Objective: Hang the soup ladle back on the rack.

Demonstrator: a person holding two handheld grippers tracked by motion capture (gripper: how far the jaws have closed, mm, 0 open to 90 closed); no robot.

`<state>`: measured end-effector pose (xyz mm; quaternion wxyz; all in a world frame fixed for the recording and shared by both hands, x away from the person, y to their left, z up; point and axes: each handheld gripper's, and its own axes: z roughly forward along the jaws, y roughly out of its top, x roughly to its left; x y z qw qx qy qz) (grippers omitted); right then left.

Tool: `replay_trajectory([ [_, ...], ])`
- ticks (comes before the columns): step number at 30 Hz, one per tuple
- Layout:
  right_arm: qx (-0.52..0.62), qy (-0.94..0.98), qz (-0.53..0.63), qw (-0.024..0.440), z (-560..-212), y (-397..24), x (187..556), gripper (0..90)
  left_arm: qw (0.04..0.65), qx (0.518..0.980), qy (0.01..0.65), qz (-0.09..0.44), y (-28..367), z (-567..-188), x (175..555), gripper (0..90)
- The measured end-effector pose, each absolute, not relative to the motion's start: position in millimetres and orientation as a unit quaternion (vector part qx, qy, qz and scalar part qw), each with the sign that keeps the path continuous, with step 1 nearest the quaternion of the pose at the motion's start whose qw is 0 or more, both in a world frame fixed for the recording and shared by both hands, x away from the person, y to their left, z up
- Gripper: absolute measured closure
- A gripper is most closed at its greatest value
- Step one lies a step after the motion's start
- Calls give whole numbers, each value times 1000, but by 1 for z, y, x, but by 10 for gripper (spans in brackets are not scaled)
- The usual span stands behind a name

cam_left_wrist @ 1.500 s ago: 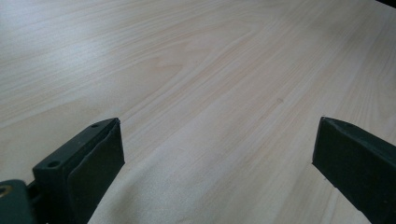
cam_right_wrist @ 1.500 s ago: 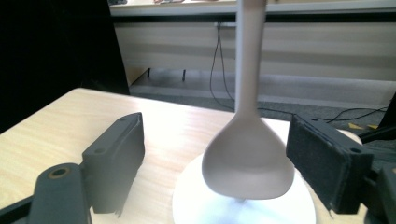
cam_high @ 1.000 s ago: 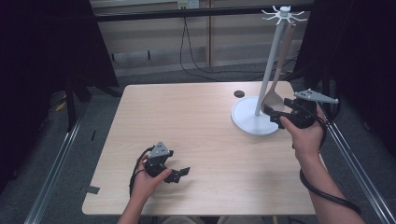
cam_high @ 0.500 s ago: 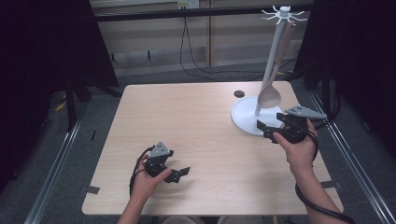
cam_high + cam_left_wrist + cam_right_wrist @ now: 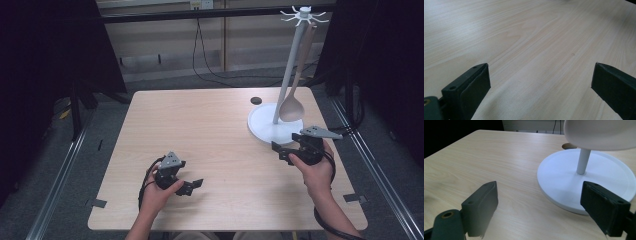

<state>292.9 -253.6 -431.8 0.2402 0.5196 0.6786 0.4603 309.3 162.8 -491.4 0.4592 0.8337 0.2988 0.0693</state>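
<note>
We see wooden spoon (image 5: pixel 292 102) hanging from white stand (image 5: pixel 272 125) at desk (image 5: pixel 210 130) far right. Both claws, left (image 5: pixel 192 186) and right (image 5: pixel 281 150), gape empty. Spoon looks light, rigid (handle safest grip).

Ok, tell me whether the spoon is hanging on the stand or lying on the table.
Hanging. The spoon dangles from the stand's top hooks, bowl above the white base.
</note>
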Motion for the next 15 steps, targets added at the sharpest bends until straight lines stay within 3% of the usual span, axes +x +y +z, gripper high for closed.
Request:
replay_trajectory([
  [15, 517, 689, 453, 232, -448, -252, 288, 143, 459, 834, 300, 70, 163, -491, 309, 19],
])
